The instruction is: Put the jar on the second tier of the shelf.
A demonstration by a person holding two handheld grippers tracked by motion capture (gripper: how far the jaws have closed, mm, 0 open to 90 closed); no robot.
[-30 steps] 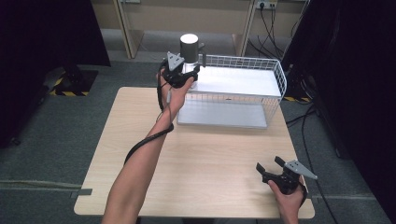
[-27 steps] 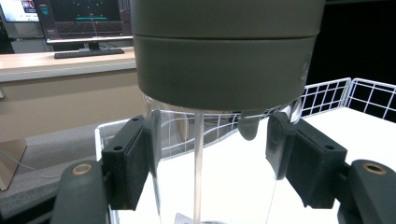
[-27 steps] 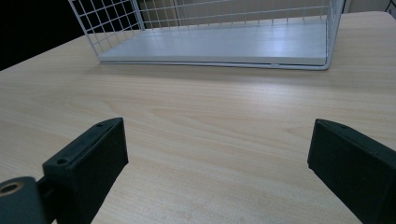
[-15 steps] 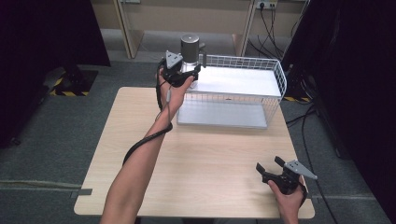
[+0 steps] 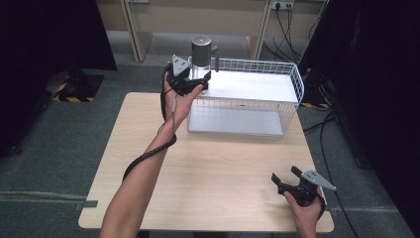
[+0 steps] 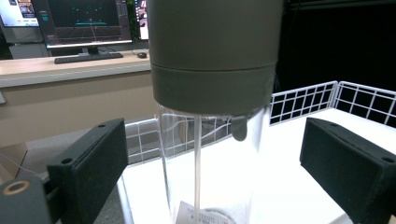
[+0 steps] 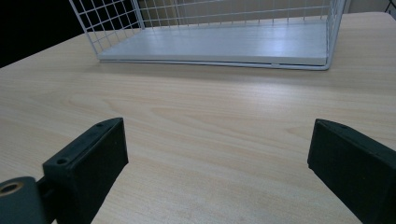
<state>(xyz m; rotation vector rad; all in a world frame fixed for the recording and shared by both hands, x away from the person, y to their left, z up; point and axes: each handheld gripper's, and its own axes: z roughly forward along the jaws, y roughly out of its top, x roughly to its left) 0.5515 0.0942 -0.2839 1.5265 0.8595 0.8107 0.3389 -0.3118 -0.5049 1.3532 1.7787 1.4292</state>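
Note:
A clear bottle with a grey lid stands upright on the top left corner of the white wire rack. My left gripper reaches around it from the left side. In the left gripper view the bottle stands between the two pads, with a gap on each side. The jaws have just been opening, and the left gripper is open. My right gripper rests open near the table's front right corner, with nothing in the right gripper but bare tabletop.
The rack's lower shelf lies ahead of the right gripper across the light wooden table. A cable trails from the left gripper along the forearm. Dark curtains and grey floor surround the table.
The bottle's lid top looked bright a second ago and now looks grey. The left hand has barely shifted at the rack's corner. The right hand has kept still.

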